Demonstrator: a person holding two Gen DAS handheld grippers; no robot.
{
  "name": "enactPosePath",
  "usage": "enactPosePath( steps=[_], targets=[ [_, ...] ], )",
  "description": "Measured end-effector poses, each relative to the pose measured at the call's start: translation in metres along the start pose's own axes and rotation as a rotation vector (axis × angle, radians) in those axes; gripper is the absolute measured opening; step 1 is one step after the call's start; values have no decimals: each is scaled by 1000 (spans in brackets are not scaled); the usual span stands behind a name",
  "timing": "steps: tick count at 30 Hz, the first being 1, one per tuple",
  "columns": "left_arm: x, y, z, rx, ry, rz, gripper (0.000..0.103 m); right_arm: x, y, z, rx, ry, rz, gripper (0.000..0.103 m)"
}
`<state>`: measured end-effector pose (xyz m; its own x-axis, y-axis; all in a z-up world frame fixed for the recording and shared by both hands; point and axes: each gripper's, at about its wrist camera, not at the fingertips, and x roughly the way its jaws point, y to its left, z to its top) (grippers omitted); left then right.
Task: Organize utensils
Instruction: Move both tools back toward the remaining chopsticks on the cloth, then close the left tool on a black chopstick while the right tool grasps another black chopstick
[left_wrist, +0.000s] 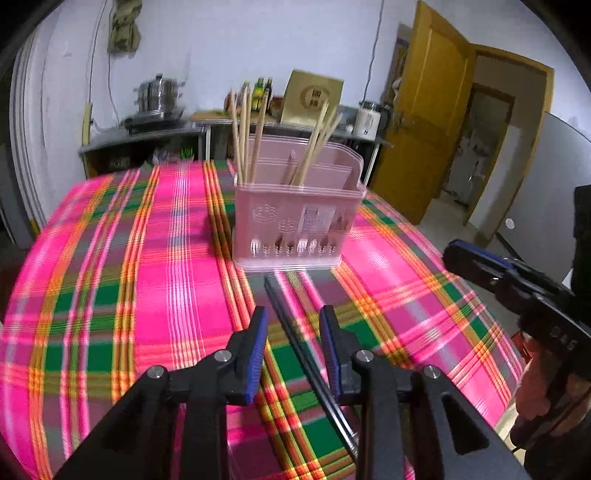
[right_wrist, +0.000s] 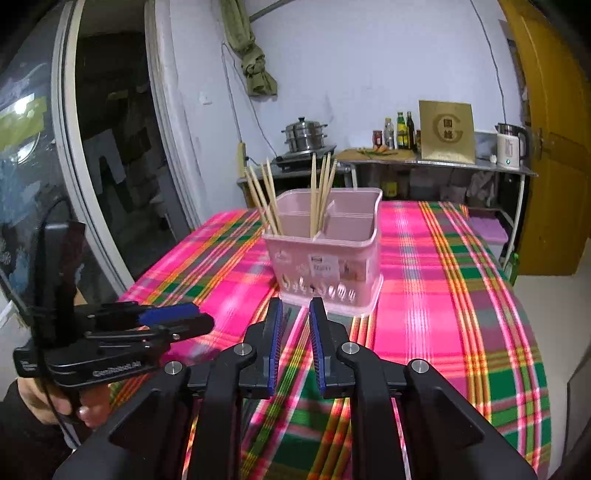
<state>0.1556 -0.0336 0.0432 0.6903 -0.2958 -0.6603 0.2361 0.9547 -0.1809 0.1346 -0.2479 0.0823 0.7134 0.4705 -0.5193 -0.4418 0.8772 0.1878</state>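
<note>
A pink plastic utensil basket (left_wrist: 295, 225) stands on the plaid tablecloth, with several wooden chopsticks (left_wrist: 245, 136) upright in its compartments. It also shows in the right wrist view (right_wrist: 327, 258). A pair of dark chopsticks (left_wrist: 295, 332) lies on the cloth in front of the basket and runs between the fingers of my left gripper (left_wrist: 293, 325), which is open around it. My right gripper (right_wrist: 295, 317) is open and empty, just in front of the basket. The right gripper also shows in the left wrist view (left_wrist: 517, 280), and the left gripper shows in the right wrist view (right_wrist: 147, 325).
The table carries a pink, green and orange plaid cloth (left_wrist: 147, 277). Behind it stands a metal counter (right_wrist: 443, 162) with a steamer pot (right_wrist: 304, 134), bottles (right_wrist: 400, 129), a gold box (right_wrist: 447, 131) and a kettle (right_wrist: 509, 146). A yellow door (left_wrist: 428, 110) is at the right.
</note>
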Motion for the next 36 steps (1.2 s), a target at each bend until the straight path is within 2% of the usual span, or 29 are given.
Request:
enactPosePath(
  steps=[7,19,28,36],
  targets=[
    [30,5,-19,-47,81,28,30,11,-6,-19,20,43,-1,17],
    [74,6,-26,-74,193,81,30,18,-20,-22,43,57,0,17],
    [79,-2,-23,-44,184,127,33,22,-29,-24,62,58,4,17],
    [79,2,-21,-80,187,101,33,20,-30,-26,66,57,5,17]
  ],
)
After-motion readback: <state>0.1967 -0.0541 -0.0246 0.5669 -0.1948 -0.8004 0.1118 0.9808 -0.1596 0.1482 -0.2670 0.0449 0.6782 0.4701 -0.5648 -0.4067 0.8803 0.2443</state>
